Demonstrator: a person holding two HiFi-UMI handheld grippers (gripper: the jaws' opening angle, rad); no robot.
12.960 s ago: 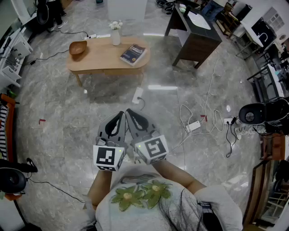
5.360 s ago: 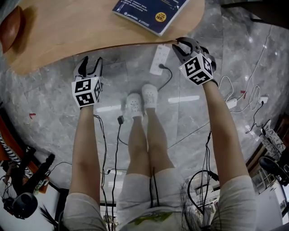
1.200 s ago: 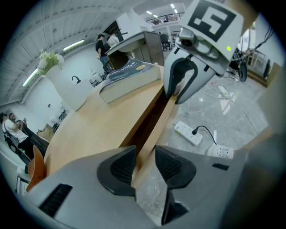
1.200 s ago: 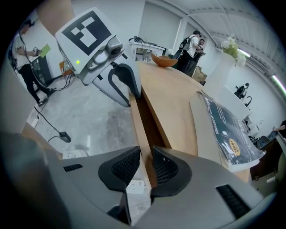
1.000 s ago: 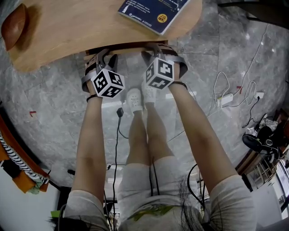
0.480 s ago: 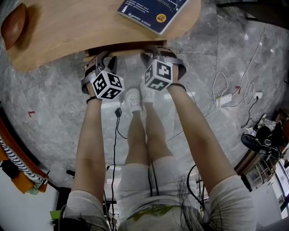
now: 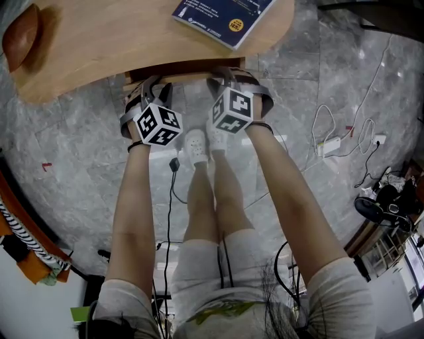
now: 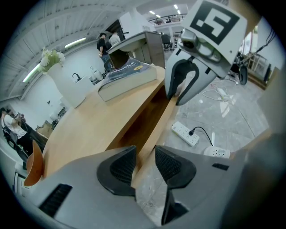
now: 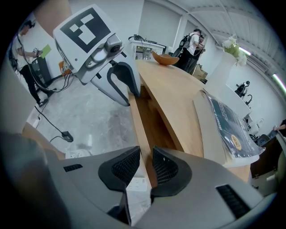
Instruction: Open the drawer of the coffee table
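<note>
Under the worktop (image 7: 132, 36) edge of the coffee table: drawer (image 7: 185, 69), standing slightly out. Left gripper (image 8: 145, 154): fingers clamped on the drawer front's top edge. Right gripper (image 9: 146, 157): fingers clamped likewise, further along. Blue book (image 7: 222, 16) on the worktop.

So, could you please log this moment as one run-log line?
left gripper: shut on drawer front | right gripper: shut on drawer front | drawer front: slightly out from under tabletop | book: on tabletop

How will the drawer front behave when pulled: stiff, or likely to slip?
The drawer front looks like a wooden board, so probably stiff. Gripped by the left gripper and right gripper, it should slide evenly, though its smooth face might slip.
</note>
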